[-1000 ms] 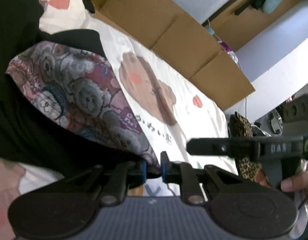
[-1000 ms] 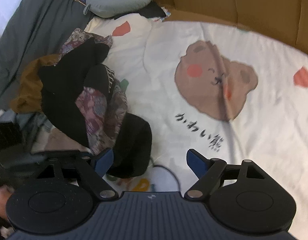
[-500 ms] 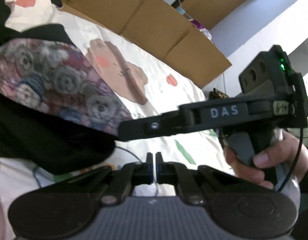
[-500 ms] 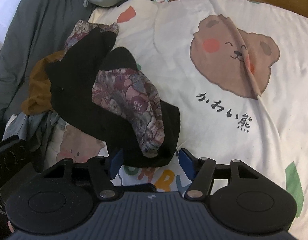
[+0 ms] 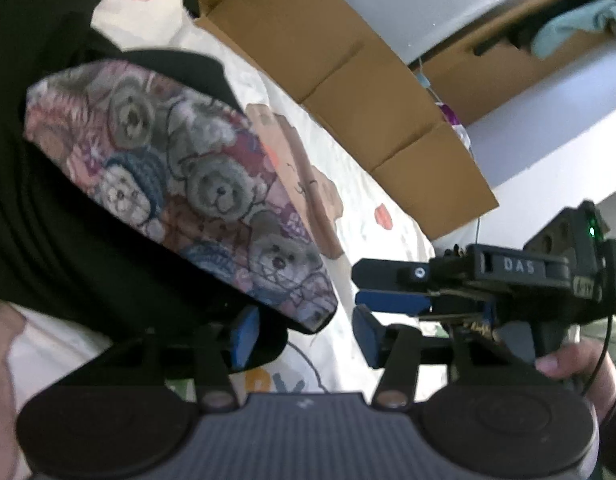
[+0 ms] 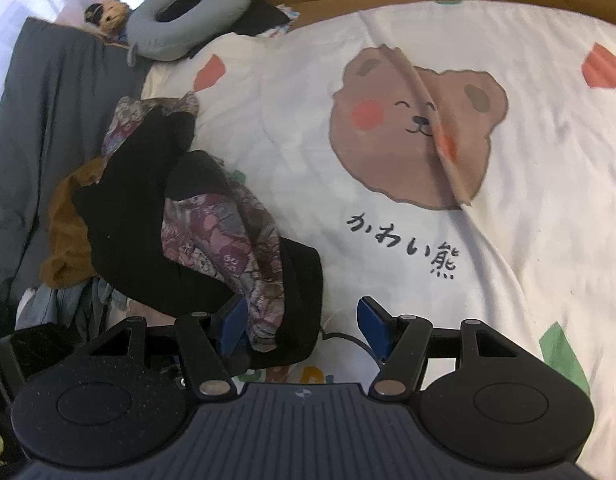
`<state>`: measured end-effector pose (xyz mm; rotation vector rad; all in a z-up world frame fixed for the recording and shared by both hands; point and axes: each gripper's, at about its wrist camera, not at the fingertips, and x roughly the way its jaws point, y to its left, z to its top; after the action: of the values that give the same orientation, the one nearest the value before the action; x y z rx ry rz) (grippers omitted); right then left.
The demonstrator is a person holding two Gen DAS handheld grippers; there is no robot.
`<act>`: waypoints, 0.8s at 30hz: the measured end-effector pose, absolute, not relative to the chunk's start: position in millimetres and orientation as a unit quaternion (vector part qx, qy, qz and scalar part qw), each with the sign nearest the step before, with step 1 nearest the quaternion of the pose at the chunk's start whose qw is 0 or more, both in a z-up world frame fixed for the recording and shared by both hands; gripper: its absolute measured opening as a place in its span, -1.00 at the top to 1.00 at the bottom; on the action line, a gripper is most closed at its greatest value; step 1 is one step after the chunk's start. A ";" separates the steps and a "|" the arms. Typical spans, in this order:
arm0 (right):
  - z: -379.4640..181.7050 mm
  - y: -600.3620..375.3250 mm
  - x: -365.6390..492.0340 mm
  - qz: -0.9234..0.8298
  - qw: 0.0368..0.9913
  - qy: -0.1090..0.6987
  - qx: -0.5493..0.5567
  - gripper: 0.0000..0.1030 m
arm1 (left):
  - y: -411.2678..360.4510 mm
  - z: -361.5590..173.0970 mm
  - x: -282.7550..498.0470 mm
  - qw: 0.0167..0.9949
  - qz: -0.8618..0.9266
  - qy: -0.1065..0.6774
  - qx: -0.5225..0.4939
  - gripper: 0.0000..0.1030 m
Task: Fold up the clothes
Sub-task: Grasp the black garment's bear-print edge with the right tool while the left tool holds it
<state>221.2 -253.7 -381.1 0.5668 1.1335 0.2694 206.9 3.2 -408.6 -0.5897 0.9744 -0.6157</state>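
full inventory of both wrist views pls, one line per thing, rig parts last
black garment with teddy-bear print lining: 1, black and purple-pink, crumpled on the bedspread, its near end between the right jaws
bedspread: 1, white with brown bear print, under everything
brown garment: 1, mustard brown, under the black garment's left side
grey blanket: 1, dark grey, left edge of bed
neck pillow: 1, grey-blue, top of bed
plush toy: 1, tan and dark, beside the neck pillow
cardboard: 1, brown, flattened along the far bed edge
teal cloth: 1, teal, on a shelf, upper right
left gripper: 1, black with blue pads, jaws open
right gripper: 1, black with blue pads, jaws open
hand: 1, holding the right gripper's handle
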 end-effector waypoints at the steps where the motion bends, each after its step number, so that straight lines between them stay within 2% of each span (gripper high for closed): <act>1: -382.7 -254.6 221.0 0.123 0.796 0.529 0.268 -0.25 | 2.4 -411.5 207.5 0.794 -0.290 0.453 -0.282 0.00; 4: -387.3 -256.6 220.4 0.120 0.789 0.533 0.283 -0.25 | -0.2 -414.5 207.8 0.790 -0.299 0.445 -0.297 0.21; 6: -389.8 -257.8 220.1 0.117 0.783 0.535 0.296 -0.25 | -1.5 -416.1 207.7 0.789 -0.303 0.443 -0.300 0.65; 8: -392.9 -259.5 219.9 0.115 0.775 0.536 0.314 -0.25 | -2.8 -416.5 206.7 0.788 -0.306 0.442 -0.299 0.93; 11: -396.8 -260.7 219.6 0.112 0.765 0.537 0.337 -0.21 | -5.4 -415.5 204.3 0.786 -0.313 0.440 -0.302 0.99; 15: -404.7 -262.2 219.0 0.109 0.747 0.544 0.367 -0.05 | -9.8 -412.5 200.3 0.781 -0.324 0.437 -0.307 1.00; 19: -416.6 -260.3 216.1 0.112 0.714 0.555 0.412 0.00 | -18.7 -411.0 198.2 0.776 -0.334 0.436 -0.310 1.00; 22: -423.9 -259.2 214.5 0.115 0.692 0.559 0.442 0.11 | -28.3 -410.0 196.8 0.774 -0.345 0.435 -0.303 1.00; 24: -427.3 -257.9 214.3 0.117 0.683 0.562 0.452 0.27 | -32.4 -409.2 195.4 0.774 -0.350 0.436 -0.298 1.00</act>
<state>214.3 -257.9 -427.3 1.0147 1.2593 0.2630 195.4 -32.4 -409.2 -0.6457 0.9444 -0.7590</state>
